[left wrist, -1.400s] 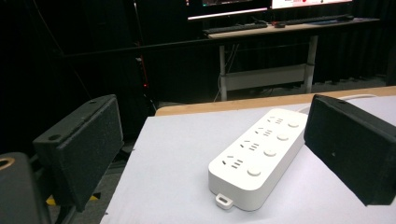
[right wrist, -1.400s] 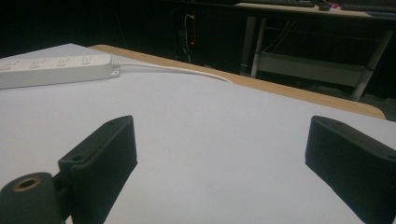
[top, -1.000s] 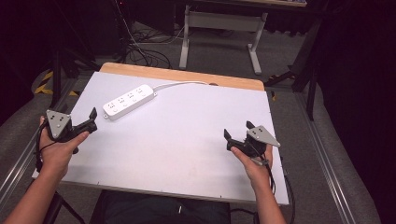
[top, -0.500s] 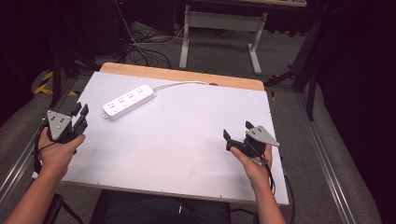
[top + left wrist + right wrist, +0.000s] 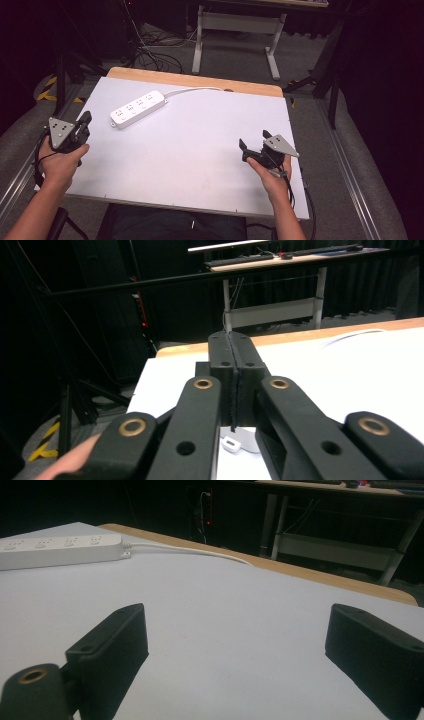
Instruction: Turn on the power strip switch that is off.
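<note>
While nothing sits between either pair of jaws, both hands wait at the near corners of the table (image 5: 200,165), which reads as a ready stance.

Left gripper (image 5: 85,121): jaws have just been closing and now meet flat with nothing between them; it sits at the table's left edge, just short of the strip.

Right gripper (image 5: 254,140): jaws spread wide and empty, low over bare tabletop, well apart from the strip.

Power strip (image 5: 137,108): lies flat near the far left, sockets up, nearest the left gripper.

Cord (image 5: 195,90): trails from the strip toward the far edge, probably so the strip stays free to reach.
</note>
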`<action>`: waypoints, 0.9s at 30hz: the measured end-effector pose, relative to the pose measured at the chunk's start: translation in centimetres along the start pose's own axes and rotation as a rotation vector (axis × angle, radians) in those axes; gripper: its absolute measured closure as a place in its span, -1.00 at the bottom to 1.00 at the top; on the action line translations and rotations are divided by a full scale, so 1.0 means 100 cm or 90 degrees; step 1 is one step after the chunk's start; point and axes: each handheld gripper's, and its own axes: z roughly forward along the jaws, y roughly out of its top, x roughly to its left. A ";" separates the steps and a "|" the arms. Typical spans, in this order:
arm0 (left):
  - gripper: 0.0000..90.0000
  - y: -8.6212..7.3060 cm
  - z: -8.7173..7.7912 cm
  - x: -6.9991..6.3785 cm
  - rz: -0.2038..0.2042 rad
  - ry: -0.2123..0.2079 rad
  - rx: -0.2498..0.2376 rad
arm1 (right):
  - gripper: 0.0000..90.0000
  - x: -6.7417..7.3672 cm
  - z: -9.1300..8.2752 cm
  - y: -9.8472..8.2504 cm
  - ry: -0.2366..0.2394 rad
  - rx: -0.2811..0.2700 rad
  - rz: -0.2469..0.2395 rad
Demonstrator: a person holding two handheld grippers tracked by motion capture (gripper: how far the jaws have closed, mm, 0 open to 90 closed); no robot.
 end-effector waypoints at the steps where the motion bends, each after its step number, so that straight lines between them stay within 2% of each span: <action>1: 1.00 0.000 0.000 0.000 0.001 -0.001 0.000 | -0.76 0.000 0.000 0.000 0.000 0.000 0.000; 7: 1.00 0.001 0.006 0.000 0.016 -0.005 0.014 | -0.75 0.001 0.000 0.000 0.003 0.003 -0.003; 9: 1.00 0.001 0.012 -0.001 0.007 -0.013 0.032 | -0.75 0.001 0.001 0.000 0.004 0.002 -0.003; 12: 1.00 0.002 0.012 -0.002 0.015 -0.010 0.029 | -0.75 0.001 0.001 0.000 0.004 0.002 -0.004; 13: 1.00 0.003 0.012 -0.002 0.007 -0.013 0.024 | -0.75 0.002 0.001 0.000 0.004 0.001 -0.005; 16: 1.00 0.005 0.011 -0.001 0.006 -0.014 0.021 | -0.75 0.001 0.001 0.000 0.004 0.002 -0.005; 22: 1.00 0.009 0.016 0.002 0.003 -0.021 0.034 | -0.74 0.002 0.001 0.000 0.003 0.004 -0.007; 25: 1.00 0.012 0.018 0.004 0.003 -0.030 0.040 | -0.75 0.002 0.002 0.000 0.002 0.005 -0.007; 27: 1.00 0.014 0.021 0.005 0.005 -0.053 0.051 | -0.74 0.003 0.002 0.000 0.003 0.007 -0.010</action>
